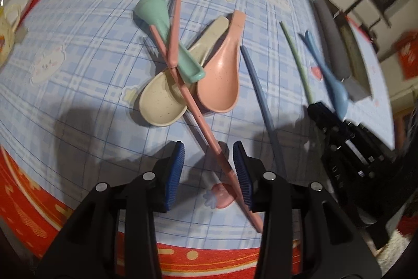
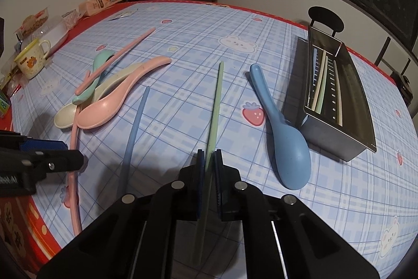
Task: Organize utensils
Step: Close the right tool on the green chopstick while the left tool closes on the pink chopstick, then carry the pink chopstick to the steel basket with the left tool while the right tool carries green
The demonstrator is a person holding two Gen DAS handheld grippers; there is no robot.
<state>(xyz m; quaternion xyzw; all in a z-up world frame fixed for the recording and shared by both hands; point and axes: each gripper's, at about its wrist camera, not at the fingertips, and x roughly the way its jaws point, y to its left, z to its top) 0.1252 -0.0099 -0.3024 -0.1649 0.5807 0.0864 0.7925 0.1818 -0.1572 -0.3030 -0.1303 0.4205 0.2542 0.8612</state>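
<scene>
The right tongs (image 2: 209, 161) are clamped on the green chopstick (image 2: 216, 98) – its near end vanishes between the pads. The left tongs (image 1: 209, 174) stand apart, astride a pink chopstick (image 1: 198, 119) whose lower end is hidden behind one arm. On the checked surface (image 2: 183, 25) the pink spoon (image 2: 109, 106), cream spoon (image 1: 162, 101) and mint spoon (image 1: 167, 36) lie tangled with another pink stick across them. A blue chopstick (image 2: 135, 127) and blue spoon (image 2: 284, 143) lie beside the metal tray (image 2: 339, 143) – sticks already inside.
</scene>
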